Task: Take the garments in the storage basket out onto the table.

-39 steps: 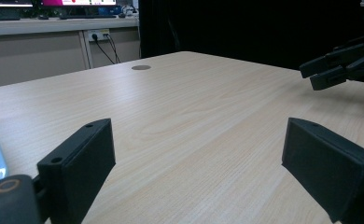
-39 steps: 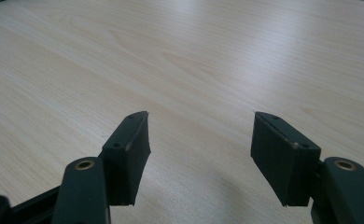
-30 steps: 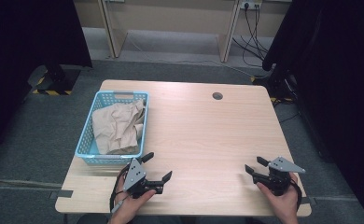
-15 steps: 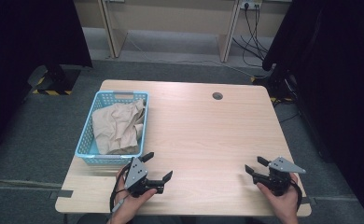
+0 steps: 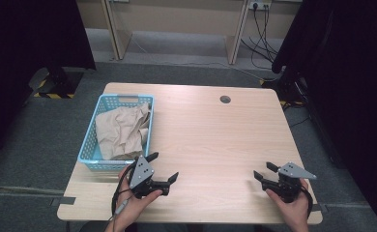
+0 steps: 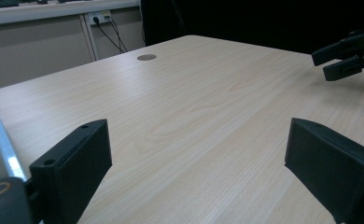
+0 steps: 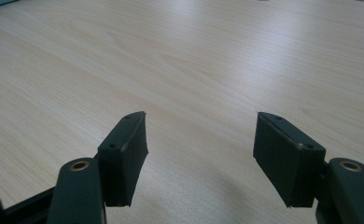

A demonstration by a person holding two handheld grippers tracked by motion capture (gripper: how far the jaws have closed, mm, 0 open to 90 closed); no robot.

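Both grippers, left (image 5: 162, 166) and right (image 5: 263, 170), gape empty. The cloth (image 5: 121, 130) lies crumpled in the basket (image 5: 91, 140), just beside my left; I'd dip in from above, pinching a raised fold.

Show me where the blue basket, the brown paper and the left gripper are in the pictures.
blue basket (image 5: 91, 140): high view, on its left wall.
brown paper (image 5: 121, 130): high view, on the middle of the crumpled sheet inside the basket.
left gripper (image 5: 163, 166): high view, midway between its two open fingertips.
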